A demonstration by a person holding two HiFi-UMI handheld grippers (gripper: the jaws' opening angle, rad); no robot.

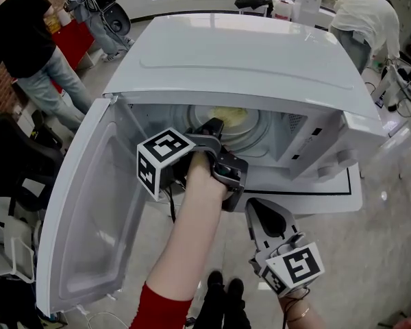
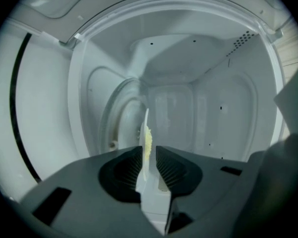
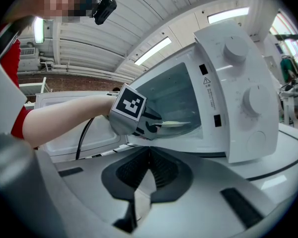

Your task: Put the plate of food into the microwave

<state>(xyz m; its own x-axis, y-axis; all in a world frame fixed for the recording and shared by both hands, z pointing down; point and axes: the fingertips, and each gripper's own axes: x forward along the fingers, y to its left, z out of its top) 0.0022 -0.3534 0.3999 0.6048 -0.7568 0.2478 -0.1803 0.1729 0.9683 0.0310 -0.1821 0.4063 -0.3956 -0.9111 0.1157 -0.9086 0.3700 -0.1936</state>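
1. On the worktop [image 3: 288, 155] sits the white microwave [image 1: 246, 53]. Its door [image 1: 89, 225] is swung wide to our left and the cavity is open to us.
2. Inside we see the glass turntable [image 2: 116, 118]. The plate [image 2: 144, 120] is already in the cavity just over it, near the front. We can't tell if it's fully seated on the glass.
3. A yellowish bit of food [image 2: 148, 142] lies on the plate near the held rim.
4. The left tongs [image 2: 149, 152] reach into the cavity. They stand a little apart with the plate rim between them, and a gap shows on one side, so we judge the pads aren't pinching.
5. The right tongs [image 3: 149, 155] hang outside, low in front of the microwave. They are closed together with nothing in them.
6. Risk: if the plate isn't down on the turntable, a loose grip lets it drop or tip, and the food slides off.
7. Risk: if the left tongs pull back while a pad is touching the rim, they could drag the plate toward the cavity edge.
8. Risk: a plate left off-centre may knock the wall once it turns.
9. Risk: the door can't shut until the arm is out.
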